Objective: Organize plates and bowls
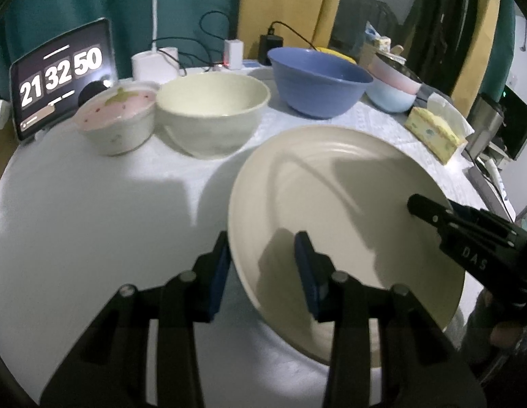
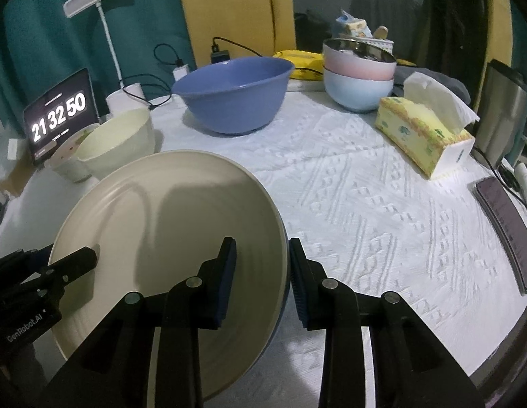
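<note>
A large cream plate (image 1: 334, 210) (image 2: 168, 217) is held between both grippers above the white tablecloth. My left gripper (image 1: 261, 265) straddles its left rim, one finger outside and one over the plate. My right gripper (image 2: 261, 273) straddles its right rim the same way. Both stand partly closed around the rim; firm contact is unclear. Behind stand a cream bowl (image 1: 212, 112) (image 2: 117, 142), a small pink-lidded bowl (image 1: 117, 119), a large blue bowl (image 1: 319, 80) (image 2: 234, 91), and a pink bowl nested in a light blue bowl (image 2: 360, 76).
A tablet clock (image 1: 61, 74) stands at the back left beside a white lamp base (image 1: 154, 64) and chargers. A yellow tissue box (image 2: 423, 132) sits at the right, with a dark phone (image 2: 504, 227) near the right table edge. A metal kettle (image 2: 501, 108) stands behind it.
</note>
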Demonstrator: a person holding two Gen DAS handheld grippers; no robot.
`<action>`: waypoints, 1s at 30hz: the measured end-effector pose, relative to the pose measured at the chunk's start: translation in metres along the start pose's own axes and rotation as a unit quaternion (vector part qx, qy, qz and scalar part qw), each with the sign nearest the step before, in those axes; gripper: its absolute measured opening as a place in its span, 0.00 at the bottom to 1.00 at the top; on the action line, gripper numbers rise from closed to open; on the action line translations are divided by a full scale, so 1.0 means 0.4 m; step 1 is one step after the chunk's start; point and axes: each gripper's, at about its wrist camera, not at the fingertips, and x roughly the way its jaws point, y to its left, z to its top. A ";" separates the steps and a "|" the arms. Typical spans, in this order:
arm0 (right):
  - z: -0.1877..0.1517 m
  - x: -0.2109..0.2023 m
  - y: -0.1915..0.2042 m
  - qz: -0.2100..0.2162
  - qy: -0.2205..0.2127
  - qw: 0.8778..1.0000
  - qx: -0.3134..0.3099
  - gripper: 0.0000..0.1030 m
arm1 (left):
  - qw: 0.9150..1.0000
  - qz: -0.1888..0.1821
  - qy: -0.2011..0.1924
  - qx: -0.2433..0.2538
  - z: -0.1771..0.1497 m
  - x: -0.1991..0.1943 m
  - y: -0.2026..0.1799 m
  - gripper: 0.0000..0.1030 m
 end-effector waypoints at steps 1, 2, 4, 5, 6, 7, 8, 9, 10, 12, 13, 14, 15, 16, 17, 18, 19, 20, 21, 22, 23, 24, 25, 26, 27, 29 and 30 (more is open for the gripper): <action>0.000 -0.003 0.012 0.001 -0.001 1.000 -0.003 0.32 | 1.000 0.001 -0.002 -0.003 -0.003 -0.005 0.009 0.38; 0.000 -0.004 0.020 0.003 -0.001 1.000 -0.005 0.32 | 1.000 0.003 -0.003 -0.005 -0.006 -0.010 0.019 0.38; 0.001 -0.006 0.044 0.006 -0.001 1.000 -0.012 0.32 | 1.000 0.006 -0.005 -0.010 -0.012 -0.020 0.039 0.38; 0.002 -0.007 0.054 0.007 -0.001 1.000 -0.014 0.32 | 1.000 0.007 -0.005 -0.013 -0.014 -0.023 0.048 0.38; 0.003 -0.008 0.067 0.009 -0.001 1.000 -0.018 0.32 | 1.000 0.008 -0.005 -0.020 -0.017 -0.027 0.064 0.38; 0.004 -0.008 0.080 0.011 -0.001 1.000 -0.022 0.32 | 1.000 0.009 -0.005 -0.024 -0.019 -0.030 0.074 0.38; 0.004 -0.009 0.092 0.013 -0.001 1.000 -0.026 0.32 | 1.000 0.010 -0.007 -0.028 -0.022 -0.035 0.086 0.38; 0.005 -0.009 0.103 0.014 -0.001 0.999 -0.029 0.32 | 0.999 0.013 -0.010 -0.031 -0.025 -0.040 0.097 0.38; 0.005 -0.008 0.119 0.017 -0.001 0.999 -0.035 0.32 | 0.999 0.015 -0.011 -0.034 -0.028 -0.044 0.110 0.38; 0.003 -0.005 0.143 0.020 0.002 0.999 -0.041 0.32 | 0.999 0.017 -0.012 -0.039 -0.034 -0.050 0.131 0.38; 0.003 -0.005 0.154 0.021 0.002 0.999 -0.044 0.32 | 0.999 0.018 -0.013 -0.042 -0.038 -0.054 0.142 0.38; 0.003 -0.004 0.165 0.021 0.003 0.999 -0.047 0.32 | 0.999 0.019 -0.012 -0.044 -0.040 -0.055 0.151 0.38; 0.003 -0.003 0.178 0.022 0.004 0.998 -0.051 0.32 | 0.999 0.021 -0.012 -0.048 -0.042 -0.058 0.163 0.38; 0.004 -0.001 0.190 0.023 0.005 0.998 -0.054 0.32 | 0.998 0.021 -0.012 -0.050 -0.044 -0.060 0.172 0.38; 0.004 0.000 0.201 0.025 0.005 0.998 -0.056 0.32 | 0.998 0.023 -0.013 -0.053 -0.046 -0.064 0.184 0.38; 0.006 0.001 0.210 0.027 0.004 0.998 -0.057 0.32 | 0.998 0.023 -0.013 -0.055 -0.046 -0.066 0.191 0.38; 0.007 0.002 0.218 0.028 0.004 0.998 -0.058 0.32 | 0.998 0.026 -0.015 -0.057 -0.046 -0.071 0.204 0.38; 0.009 0.002 0.232 0.029 0.003 0.998 -0.060 0.32 | 0.998 0.028 -0.017 -0.058 -0.047 -0.075 0.212 0.38; 0.010 0.000 0.246 0.030 0.001 0.997 -0.064 0.32 | 0.998 0.029 -0.019 -0.060 -0.047 -0.079 0.221 0.38; 0.011 -0.001 0.255 0.031 -0.001 0.997 -0.066 0.32 | 0.997 0.031 -0.021 -0.062 -0.047 -0.084 0.232 0.38; 0.012 0.000 0.268 0.033 -0.002 0.997 -0.070 0.32 | 0.997 0.033 -0.023 -0.064 -0.048 -0.088 0.244 0.38; 0.012 0.001 0.281 0.034 -0.002 0.997 -0.072 0.32 | 0.997 0.036 -0.025 -0.066 -0.049 -0.093 0.257 0.38; 0.013 0.004 0.292 0.036 -0.002 0.997 -0.074 0.32 | 0.997 0.039 -0.026 -0.069 -0.050 -0.096 0.268 0.38; 0.012 0.007 0.304 0.038 -0.001 0.996 -0.076 0.32 | 0.996 0.041 -0.026 -0.071 -0.052 -0.098 0.276 0.38; 0.013 0.010 0.315 0.040 0.000 0.996 -0.078 0.32 | 0.996 0.044 -0.026 -0.075 -0.054 -0.100 0.291 0.38; 0.012 0.016 0.338 0.045 0.001 0.996 -0.082 0.32 | 0.995 0.048 -0.024 -0.080 -0.060 -0.106 0.316 0.38; 0.012 0.020 0.352 0.048 0.001 0.995 -0.085 0.32 | 0.995 0.051 -0.024 -0.082 -0.063 -0.108 0.329 0.38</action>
